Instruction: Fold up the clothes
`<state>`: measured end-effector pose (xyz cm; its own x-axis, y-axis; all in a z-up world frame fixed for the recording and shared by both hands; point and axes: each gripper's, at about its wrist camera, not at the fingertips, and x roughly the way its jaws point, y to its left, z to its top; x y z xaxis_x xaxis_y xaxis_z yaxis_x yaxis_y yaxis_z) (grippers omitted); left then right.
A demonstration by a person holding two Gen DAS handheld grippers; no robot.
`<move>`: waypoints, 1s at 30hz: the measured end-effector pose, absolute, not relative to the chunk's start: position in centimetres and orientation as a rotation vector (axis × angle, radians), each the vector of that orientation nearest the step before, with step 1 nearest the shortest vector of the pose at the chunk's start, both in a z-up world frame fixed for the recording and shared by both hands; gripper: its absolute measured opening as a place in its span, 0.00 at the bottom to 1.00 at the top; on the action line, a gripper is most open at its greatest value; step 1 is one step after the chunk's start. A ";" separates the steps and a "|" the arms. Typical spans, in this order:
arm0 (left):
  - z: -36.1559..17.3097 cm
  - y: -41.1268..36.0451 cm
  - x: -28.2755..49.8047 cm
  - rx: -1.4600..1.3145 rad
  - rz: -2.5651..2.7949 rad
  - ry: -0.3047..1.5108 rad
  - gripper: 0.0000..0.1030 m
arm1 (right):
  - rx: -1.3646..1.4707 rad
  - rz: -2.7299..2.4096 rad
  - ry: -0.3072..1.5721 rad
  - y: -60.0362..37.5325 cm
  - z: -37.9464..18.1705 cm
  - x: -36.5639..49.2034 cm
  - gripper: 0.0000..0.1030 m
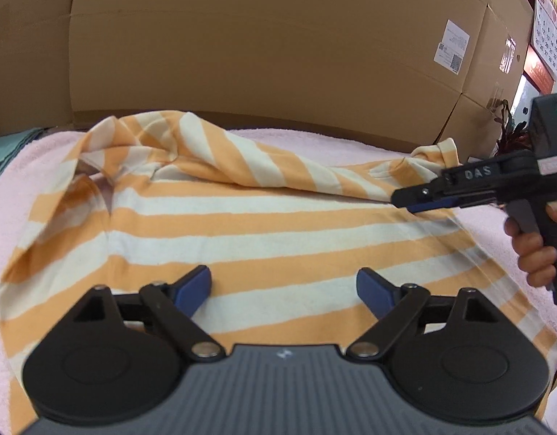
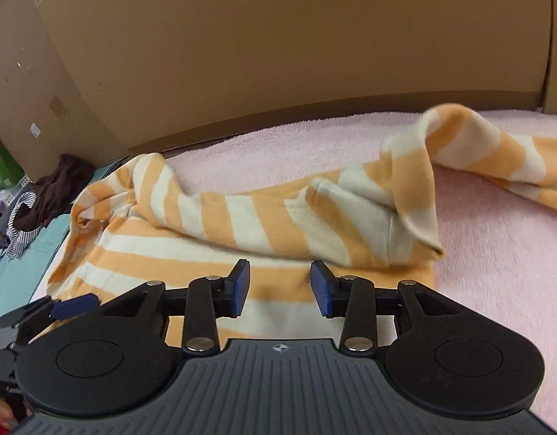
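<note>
the orange-and-cream striped knit garment [image 1: 264,224] lies spread on a pink terry towel [image 1: 351,145], directly under and ahead of both hand-held grippers. its flat body reaches from just below the left gripper [image 1: 283,288] outward, and a long sleeve is thrown across the far part of it in a loose diagonal ridge, running from a bunched heap ahead and to the left toward the right.

the left gripper stands with its blue-padded fingers [image 1: 193,286] spread wide, nothing between them; striped cloth shows in the gap below, and the pads press on nothing. whether the tips touch the fabric underneath i cannot tell.

the right gripper [image 2: 280,288] has its blue pads [image 2: 324,291] parted to a middling gap, empty, with the garment's body under them and the folded sleeve end just ahead and to the right, its cuff edge tilted up. in the left wrist view the same gripper [image 1: 405,203] comes in from the right side, held by a hand [image 1: 536,253] on its grey grip, its tip close to the sleeve end; contact is unclear.

a wall of brown cardboard boxes [image 2: 278,54] rises beyond the towel, ahead of both grippers. far to the left of the right gripper sits a pile of dark and striped clothes [image 2: 42,203] on a teal cloth [image 2: 32,261].
</note>
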<state>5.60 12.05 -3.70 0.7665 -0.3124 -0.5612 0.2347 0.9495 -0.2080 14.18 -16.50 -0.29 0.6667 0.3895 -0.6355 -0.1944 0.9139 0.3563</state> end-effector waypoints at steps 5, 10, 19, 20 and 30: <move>-3.8 12.5 5.7 -0.163 -0.320 0.630 0.91 | 0.238 0.282 0.747 -17.1 -0.1 19.6 0.37; -3.7 12.2 5.7 -0.151 -0.333 0.639 0.96 | 0.378 0.170 0.617 -18.8 -0.1 23.0 0.35; -3.6 12.6 6.1 -0.172 -0.356 0.646 0.99 | 0.576 0.448 0.679 -18.3 0.3 17.4 0.55; -3.6 12.5 6.1 -0.168 -0.355 0.647 0.99 | 0.545 0.472 0.708 -17.4 0.0 17.0 0.55; -3.8 12.9 6.0 -0.177 -0.348 0.643 0.99 | 0.742 0.220 0.484 -24.2 -3.1 16.7 0.53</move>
